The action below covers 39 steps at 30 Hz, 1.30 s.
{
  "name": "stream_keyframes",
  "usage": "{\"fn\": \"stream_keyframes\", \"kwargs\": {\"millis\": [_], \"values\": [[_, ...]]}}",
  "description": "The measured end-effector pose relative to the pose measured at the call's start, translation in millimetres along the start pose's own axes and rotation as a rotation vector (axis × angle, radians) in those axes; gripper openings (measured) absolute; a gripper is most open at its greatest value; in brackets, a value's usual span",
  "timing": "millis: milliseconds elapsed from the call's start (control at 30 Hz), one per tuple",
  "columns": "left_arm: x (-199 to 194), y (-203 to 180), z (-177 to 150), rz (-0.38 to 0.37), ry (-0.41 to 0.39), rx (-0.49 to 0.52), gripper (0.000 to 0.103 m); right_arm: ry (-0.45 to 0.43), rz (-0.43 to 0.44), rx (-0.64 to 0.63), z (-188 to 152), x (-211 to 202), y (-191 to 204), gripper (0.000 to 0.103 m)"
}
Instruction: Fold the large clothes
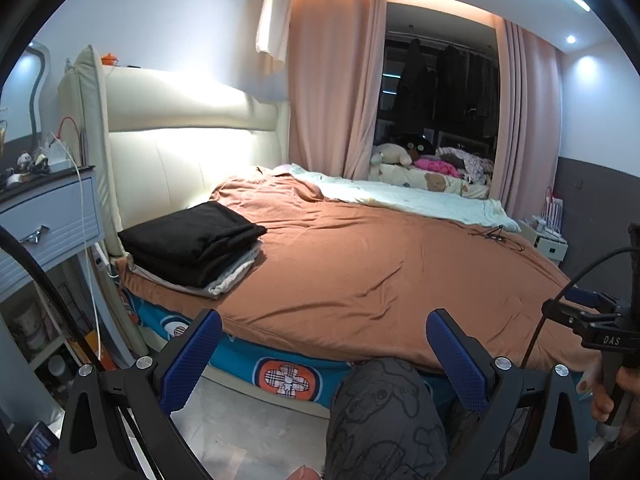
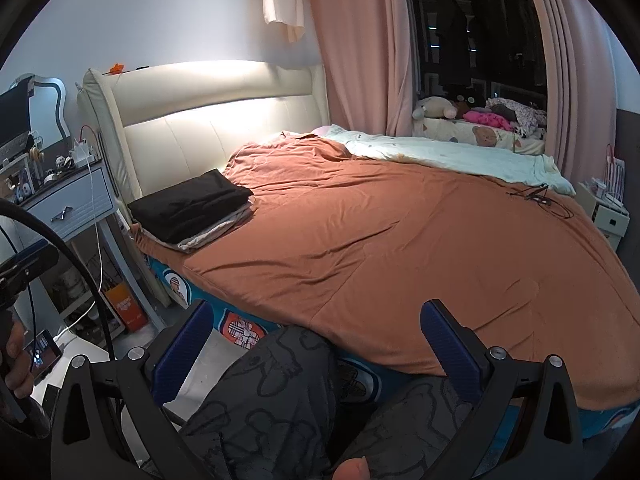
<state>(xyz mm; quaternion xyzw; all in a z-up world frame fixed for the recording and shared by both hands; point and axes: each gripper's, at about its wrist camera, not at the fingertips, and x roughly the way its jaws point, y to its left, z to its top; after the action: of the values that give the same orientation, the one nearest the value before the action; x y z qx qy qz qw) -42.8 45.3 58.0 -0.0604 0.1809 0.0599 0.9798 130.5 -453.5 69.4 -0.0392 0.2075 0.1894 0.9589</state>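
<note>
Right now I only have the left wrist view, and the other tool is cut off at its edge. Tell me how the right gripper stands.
Observer: In the right wrist view, the right gripper is open, with nothing between its fingers; only patterned trouser legs show below it.
Operator: Now check the near right corner of the bed, which that tool blocks for me.
Observer: The orange cover drapes over that corner and no garment lies on it there; the only clothes on the cover are the folded black stack far off by the headboard.
</note>
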Motion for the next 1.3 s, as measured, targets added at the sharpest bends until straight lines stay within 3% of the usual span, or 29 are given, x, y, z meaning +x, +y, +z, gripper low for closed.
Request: {"fn": "stream_keyframes", "kwargs": {"millis": [1300], "values": [[-0.7,3.0,-0.4,0.014,-0.003,0.004,0.103,0.026,-0.003,0.017,6.3,8.3,2.1,0.103]]}}
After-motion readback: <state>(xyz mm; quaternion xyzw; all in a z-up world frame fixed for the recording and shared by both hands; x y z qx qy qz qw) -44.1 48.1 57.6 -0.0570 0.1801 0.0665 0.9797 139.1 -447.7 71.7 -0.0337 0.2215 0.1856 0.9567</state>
